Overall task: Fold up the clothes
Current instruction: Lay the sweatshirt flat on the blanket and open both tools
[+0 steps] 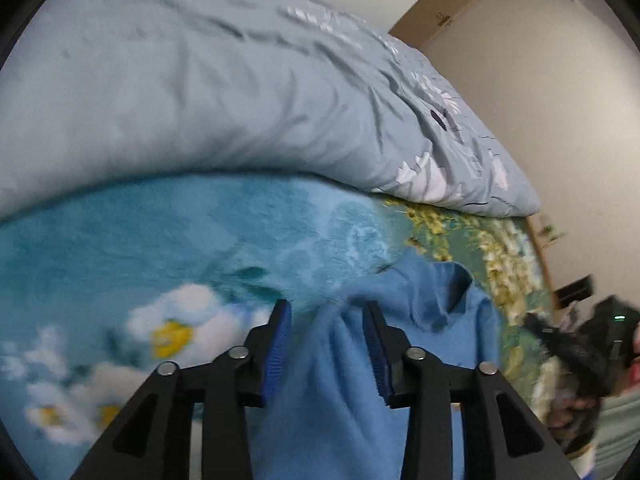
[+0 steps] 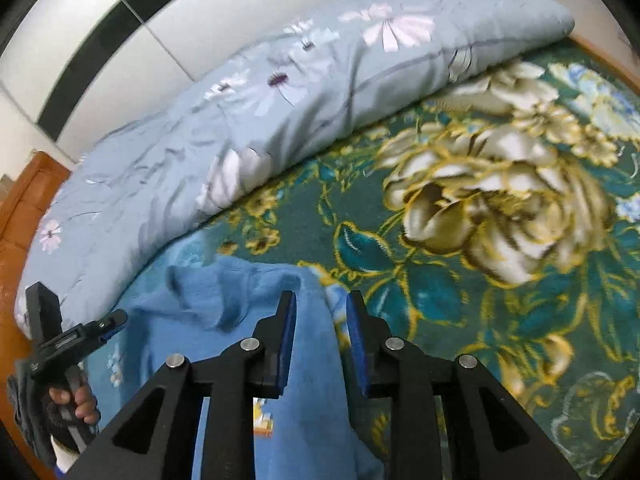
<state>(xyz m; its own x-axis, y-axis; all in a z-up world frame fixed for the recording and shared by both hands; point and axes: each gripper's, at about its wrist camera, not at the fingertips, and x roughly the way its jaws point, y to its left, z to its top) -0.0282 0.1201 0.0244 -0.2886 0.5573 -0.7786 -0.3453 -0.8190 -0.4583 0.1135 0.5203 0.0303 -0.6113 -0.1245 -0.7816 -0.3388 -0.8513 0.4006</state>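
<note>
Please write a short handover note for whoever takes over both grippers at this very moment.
Left gripper: open, blue garment between its fingers, not clamped.
Right gripper: open, over the same garment's edge.
The garment lies rumpled on the floral blanket, in front of the rolled light-blue duvet.
Done: no fold visible yet.
Left: probably grip, spread flat, then fold.

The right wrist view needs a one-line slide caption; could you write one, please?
Right gripper with open jaws astride a blue garment on a floral blanket, quilt behind.
</note>
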